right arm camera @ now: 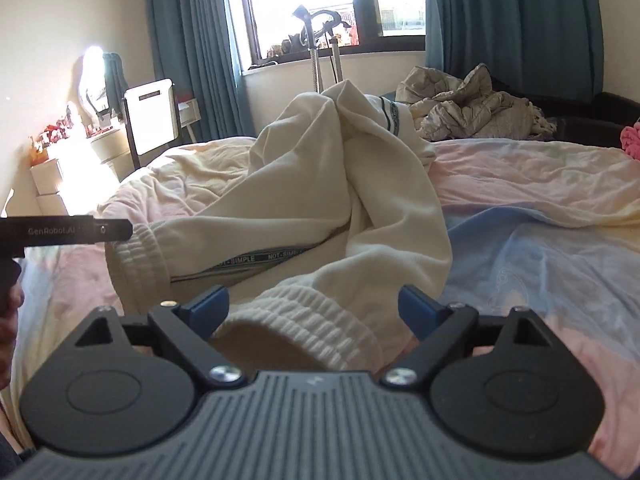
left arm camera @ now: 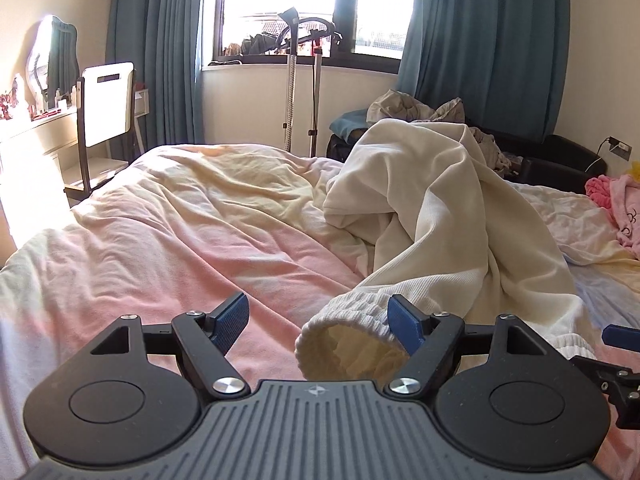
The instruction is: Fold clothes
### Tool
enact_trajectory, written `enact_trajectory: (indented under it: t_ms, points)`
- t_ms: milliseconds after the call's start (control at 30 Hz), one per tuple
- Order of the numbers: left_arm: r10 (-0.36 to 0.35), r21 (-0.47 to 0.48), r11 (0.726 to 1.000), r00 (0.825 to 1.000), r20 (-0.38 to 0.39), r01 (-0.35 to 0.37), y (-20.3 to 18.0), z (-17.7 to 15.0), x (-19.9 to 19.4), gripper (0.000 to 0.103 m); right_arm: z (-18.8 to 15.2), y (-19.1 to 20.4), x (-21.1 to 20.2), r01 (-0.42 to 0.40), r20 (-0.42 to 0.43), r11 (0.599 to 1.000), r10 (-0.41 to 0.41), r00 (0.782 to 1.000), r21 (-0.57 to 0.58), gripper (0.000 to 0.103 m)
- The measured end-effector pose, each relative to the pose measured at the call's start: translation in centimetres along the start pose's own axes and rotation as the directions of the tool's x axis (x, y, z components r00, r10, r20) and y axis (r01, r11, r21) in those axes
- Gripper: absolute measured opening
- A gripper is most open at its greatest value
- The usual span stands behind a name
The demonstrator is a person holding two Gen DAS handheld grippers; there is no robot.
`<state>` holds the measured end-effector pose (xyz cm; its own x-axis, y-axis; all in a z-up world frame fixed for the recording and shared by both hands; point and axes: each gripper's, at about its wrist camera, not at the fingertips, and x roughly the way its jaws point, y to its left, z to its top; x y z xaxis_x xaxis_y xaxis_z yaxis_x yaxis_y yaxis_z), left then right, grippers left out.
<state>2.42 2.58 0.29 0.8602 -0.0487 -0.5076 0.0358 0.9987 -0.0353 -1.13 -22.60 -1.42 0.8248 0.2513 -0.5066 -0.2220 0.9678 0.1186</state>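
Cream sweatpants (left arm camera: 440, 200) heaped on the pink bedspread (left arm camera: 180, 240)

Both grippers are spread wide — the left gripper (left arm camera: 320, 322) straddles one ribbed cuff (left arm camera: 348, 320), the right gripper (right arm camera: 314, 308) frames the other cuff (right arm camera: 312, 316), pinching nothing.

My black two-finger grippers with blue pads: 2, left (left arm camera: 318, 322) and right (right arm camera: 314, 308) | cream ribbed-cuff sweatpants (left arm camera: 440, 200): 1, near centre | elastic cuffs: 2 (left arm camera: 352, 336) (right arm camera: 136, 256) | teal pleated curtains: 2 (left arm camera: 160, 52) (left arm camera: 480, 40) | white-backed chair (left arm camera: 106, 104): 1, far left | pink crumpled garment (left arm camera: 616, 200): 1, far right | pastel pink-and-blue bed cover (left arm camera: 180, 220): 1
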Motion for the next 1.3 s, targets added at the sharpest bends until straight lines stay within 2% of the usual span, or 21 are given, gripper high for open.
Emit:
enact_trajectory:
  t_ms: [133, 167, 200, 267, 333, 433, 500, 600, 700, 767, 867, 967, 1067, 1133, 1167, 1233, 1300]
  points:
    - [0.020, 0.009, 1.000, 1.000, -0.006, -0.020, 0.1, -0.2, 0.0, 0.080, -1.0, 1.2, 2.3, 0.069, -0.110, 0.989, -0.083, 0.990, -0.132, 0.084]
    - [0.028, 0.009, 1.000, 1.000, 0.000, -0.028, 0.2, -0.1, -0.1, 0.080, -1.3, 1.6, 2.8, 0.088, -0.122, 0.981, -0.111, 0.986, -0.175, 0.080]
    - [0.038, 0.010, 0.999, 0.999, 0.013, -0.038, 0.3, 0.0, -0.3, 0.080, -1.6, 1.9, 3.2, 0.105, -0.131, 0.971, -0.135, 0.982, -0.214, 0.070]
    - [0.056, 0.013, 0.998, 0.997, 0.046, -0.057, 0.5, 0.2, -1.1, 0.079, -1.6, 2.0, 3.7, 0.118, -0.125, 0.963, -0.152, 0.981, -0.241, 0.064]
    - [0.058, 0.013, 0.998, 0.996, 0.065, -0.059, 0.8, 0.5, -2.0, 0.079, -1.0, 1.5, 3.9, 0.126, -0.093, 0.971, -0.147, 0.985, -0.206, 0.045]
    - [0.022, 0.059, 0.998, 0.997, 0.075, -0.026, 0.8, 0.5, -3.6, 0.079, 0.0, 0.3, 3.2, 0.109, -0.042, 0.988, -0.114, 0.993, -0.111, 0.034]
    - [-0.010, 0.125, 0.992, 0.997, 0.081, 0.000, 0.3, 0.4, -4.4, 0.079, 0.6, -0.4, 2.6, 0.094, -0.001, 0.994, -0.094, 0.996, -0.054, 0.032]
    - [-0.044, 0.294, 0.956, 0.992, 0.116, 0.008, -1.4, -0.4, -5.2, 0.079, 1.1, -1.1, 2.0, 0.102, 0.042, 0.995, -0.101, 0.994, -0.010, 0.032]
    - [-0.067, 0.449, 0.893, 0.987, 0.145, -0.006, -3.0, -1.1, -5.8, 0.080, 1.0, -2.0, 2.1, 0.092, 0.028, 0.995, -0.094, 0.995, 0.041, 0.033]
    - [-0.046, 0.522, 0.853, 0.993, 0.108, -0.017, -3.4, -1.5, -4.6, 0.080, 0.6, -2.7, 2.4, 0.088, 0.007, 0.993, -0.089, 0.996, 0.072, 0.035]
    - [-0.044, 0.532, 0.847, 0.999, 0.031, 0.021, -3.5, -1.9, -2.7, 0.079, -0.2, -3.8, 3.5, 0.096, -0.059, 0.986, -0.088, 0.994, 0.137, 0.037]
    - [-0.055, 0.566, 0.824, 0.998, 0.042, 0.022, -4.3, -2.1, -1.9, 0.079, -0.2, -3.4, 3.2, 0.096, -0.053, 0.987, -0.090, 0.994, 0.131, 0.038]
    - [-0.046, 0.566, 0.825, 0.998, 0.051, 0.009, -4.9, -1.9, -0.6, 0.079, -0.4, -1.9, 2.8, 0.128, -0.047, 0.991, -0.126, 0.991, 0.042, 0.043]
    - [-0.016, 0.554, 0.833, 0.999, 0.051, -0.015, -5.1, -1.5, 0.8, 0.078, -0.7, -0.9, 2.9, 0.144, -0.057, 0.989, -0.145, 0.988, -0.028, 0.054]
    - [0.000, 0.544, 0.838, 0.999, 0.051, -0.028, -5.2, -1.3, 1.5, 0.078, -0.9, -0.4, 2.9, 0.149, -0.062, 0.987, -0.153, 0.986, -0.061, 0.056]
    - [0.022, 0.501, 0.864, 0.998, 0.055, -0.046, -4.9, -0.5, 2.9, 0.075, -1.3, 0.2, 3.1, 0.155, -0.084, 0.982, -0.164, 0.983, -0.110, 0.066]
    - [0.057, 0.405, 0.911, 0.997, 0.053, -0.074, -4.0, 0.9, 4.1, 0.069, -1.9, 0.3, 3.6, 0.157, -0.125, 0.978, -0.174, 0.977, -0.137, 0.069]
